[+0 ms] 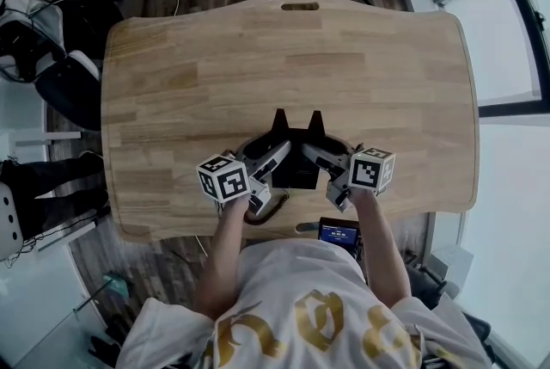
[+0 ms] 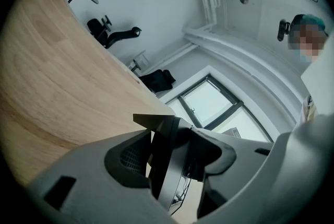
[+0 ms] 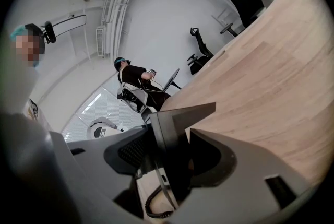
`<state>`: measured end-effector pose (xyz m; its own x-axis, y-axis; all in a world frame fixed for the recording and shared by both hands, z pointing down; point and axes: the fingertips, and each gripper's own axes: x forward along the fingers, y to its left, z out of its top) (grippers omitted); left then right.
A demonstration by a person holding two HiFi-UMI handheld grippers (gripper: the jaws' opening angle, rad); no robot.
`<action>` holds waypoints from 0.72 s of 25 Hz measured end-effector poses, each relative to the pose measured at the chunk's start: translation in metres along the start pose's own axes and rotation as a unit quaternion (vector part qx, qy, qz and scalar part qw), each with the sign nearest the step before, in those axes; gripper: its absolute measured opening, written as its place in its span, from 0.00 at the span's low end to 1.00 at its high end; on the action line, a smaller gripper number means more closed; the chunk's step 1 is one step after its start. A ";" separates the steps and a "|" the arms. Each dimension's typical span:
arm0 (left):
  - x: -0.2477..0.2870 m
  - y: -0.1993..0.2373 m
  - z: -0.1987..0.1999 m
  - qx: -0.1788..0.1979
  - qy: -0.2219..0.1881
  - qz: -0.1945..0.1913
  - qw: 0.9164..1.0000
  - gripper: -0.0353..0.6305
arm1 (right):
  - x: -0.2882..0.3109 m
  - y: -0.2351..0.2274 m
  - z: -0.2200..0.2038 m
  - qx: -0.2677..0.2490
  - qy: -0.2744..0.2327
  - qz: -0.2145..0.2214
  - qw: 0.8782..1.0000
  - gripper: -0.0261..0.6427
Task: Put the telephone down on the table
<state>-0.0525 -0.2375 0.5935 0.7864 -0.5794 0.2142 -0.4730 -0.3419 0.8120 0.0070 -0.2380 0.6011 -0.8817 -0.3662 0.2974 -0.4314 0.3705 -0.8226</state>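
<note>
A black telephone (image 1: 296, 154) is at the near edge of the wooden table (image 1: 284, 58), pinched from both sides. My left gripper (image 1: 275, 159) is shut on its left side and my right gripper (image 1: 314, 154) is shut on its right side. In the left gripper view a thin edge of the telephone (image 2: 166, 165) stands between the grey jaws of the left gripper (image 2: 175, 143). In the right gripper view the telephone (image 3: 172, 134) fills the gap of the right gripper (image 3: 168, 151), and its coiled cord (image 3: 154, 206) hangs below. I cannot tell whether the phone touches the tabletop.
The cord (image 1: 262, 211) loops at the table's front edge. A cable slot (image 1: 299, 7) is cut in the far edge. A small device with a blue screen (image 1: 338, 231) sits below the near edge. Office chairs (image 1: 51, 58) stand to the left, windows (image 1: 516, 40) to the right.
</note>
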 end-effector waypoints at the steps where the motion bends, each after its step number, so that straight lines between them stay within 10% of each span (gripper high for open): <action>1: 0.000 0.002 -0.001 -0.003 -0.001 0.001 1.000 0.37 | 0.001 -0.001 -0.001 0.000 0.002 -0.001 1.000 0.38; 18: 0.009 0.022 -0.002 -0.024 -0.004 0.014 1.000 0.37 | 0.011 -0.021 0.003 0.020 0.001 -0.005 1.000 0.38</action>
<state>-0.0552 -0.2492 0.6142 0.7697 -0.5941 0.2338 -0.4754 -0.2888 0.8310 0.0068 -0.2524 0.6208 -0.8778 -0.3680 0.3068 -0.4324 0.3326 -0.8381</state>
